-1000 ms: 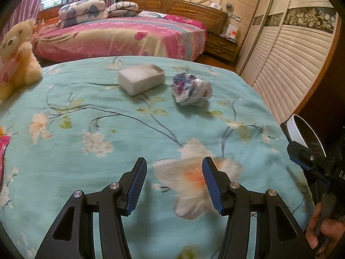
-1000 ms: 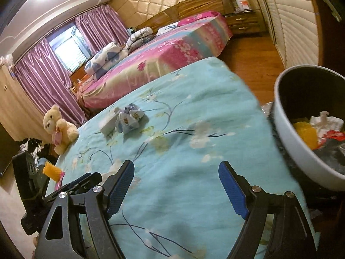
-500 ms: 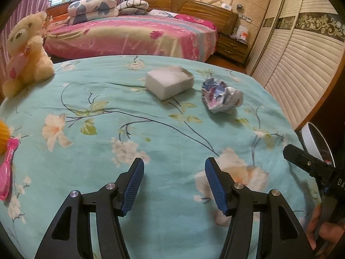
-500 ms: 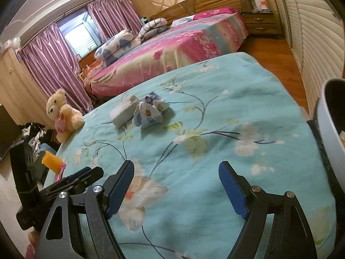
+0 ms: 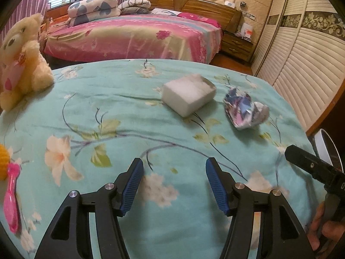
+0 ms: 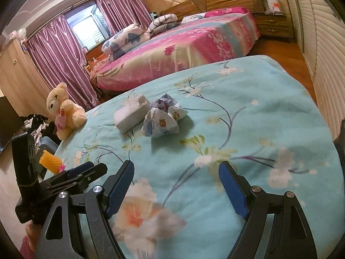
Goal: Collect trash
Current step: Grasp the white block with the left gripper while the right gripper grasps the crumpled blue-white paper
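Both grippers empty, jaws spread wide, hovering low over the teal floral bedspread [image 5: 120,99] near its front edge. Left gripper [image 5: 174,172] points twd the far side of the bed; right gripper [image 6: 175,177] sits just beside it on the right, angled twd the same spot. Nothing between the pads on either one.

Trash left on the bed, as far as visible: a crumpled wrapper [image 5: 244,111] w/ blue/purple print, and a white foam block [image 5: 188,93] just left of it. In the right wrist view the crumpled wrapper [image 6: 162,118] and white foam block [image 6: 131,113] look touching or nearly so; can't tell for sure. Both well ahead of the grippers, not reached yet.

Bin: only a sliver of a white rim [image 5: 327,149] shows at the right edge of left view, off the bed's right side. Contents not visible now, so can't say how much is already collected.

Non-trash, prob stays: teddy bear [image 5: 20,62] at far left edge of bed, pink brush [image 5: 13,202] and a yellow item [image 6: 50,159] at near left.

Judgement: at least 2 pieces still to pick up; this looks like the approach phase to the next grab. Wrapper is nearer the right gripper's line, likely its target. Wrapper is light and crushable, the block is bulky so needs a wide grip.
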The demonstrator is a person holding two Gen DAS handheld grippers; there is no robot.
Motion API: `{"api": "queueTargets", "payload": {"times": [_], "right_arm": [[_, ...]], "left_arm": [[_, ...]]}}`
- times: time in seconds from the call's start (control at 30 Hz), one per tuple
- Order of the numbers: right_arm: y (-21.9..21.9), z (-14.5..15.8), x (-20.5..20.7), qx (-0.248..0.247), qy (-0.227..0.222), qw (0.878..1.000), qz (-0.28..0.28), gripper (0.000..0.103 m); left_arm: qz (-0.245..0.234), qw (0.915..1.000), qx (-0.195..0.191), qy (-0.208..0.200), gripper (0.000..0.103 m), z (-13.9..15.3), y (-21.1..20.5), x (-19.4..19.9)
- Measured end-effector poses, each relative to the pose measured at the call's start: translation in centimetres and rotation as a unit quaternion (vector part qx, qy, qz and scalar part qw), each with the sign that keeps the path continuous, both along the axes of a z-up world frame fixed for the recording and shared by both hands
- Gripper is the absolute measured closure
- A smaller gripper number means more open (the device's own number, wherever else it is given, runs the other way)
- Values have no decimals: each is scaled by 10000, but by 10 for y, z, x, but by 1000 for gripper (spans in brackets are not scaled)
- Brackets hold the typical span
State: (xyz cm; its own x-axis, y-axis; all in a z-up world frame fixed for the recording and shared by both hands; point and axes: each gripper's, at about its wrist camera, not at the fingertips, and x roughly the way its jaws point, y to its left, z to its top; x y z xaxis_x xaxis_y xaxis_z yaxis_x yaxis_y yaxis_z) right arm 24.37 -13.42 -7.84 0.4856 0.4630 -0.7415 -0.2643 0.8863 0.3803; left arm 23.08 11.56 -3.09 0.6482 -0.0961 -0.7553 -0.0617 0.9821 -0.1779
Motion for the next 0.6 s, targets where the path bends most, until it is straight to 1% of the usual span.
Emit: {"api": "queueTargets", "payload": {"times": [0.13, 0.33, 0.4, 0.47, 0.6], "right_arm": [[10, -2, 11, -22, 23, 9999, 97, 21], [20, -6, 29, 56, 66, 9998, 203, 21], [21, -9, 36, 76, 114, 9997, 185, 21], [22, -11, 43, 76, 161, 9997, 173, 21], [26, -15, 57, 22, 228, 9996, 174, 22]], "left_arm": [[-115, 9999, 74, -3, 42, -1, 4, 18], [-354, 9988, 347, -25, 39, -3, 2, 47], [-446, 9982, 396, -23, 36, -3, 1, 58], [-531, 9978, 406, 3, 34, -5, 0, 69], [-593, 9975, 367, 88, 34, -12, 4, 89]]}}
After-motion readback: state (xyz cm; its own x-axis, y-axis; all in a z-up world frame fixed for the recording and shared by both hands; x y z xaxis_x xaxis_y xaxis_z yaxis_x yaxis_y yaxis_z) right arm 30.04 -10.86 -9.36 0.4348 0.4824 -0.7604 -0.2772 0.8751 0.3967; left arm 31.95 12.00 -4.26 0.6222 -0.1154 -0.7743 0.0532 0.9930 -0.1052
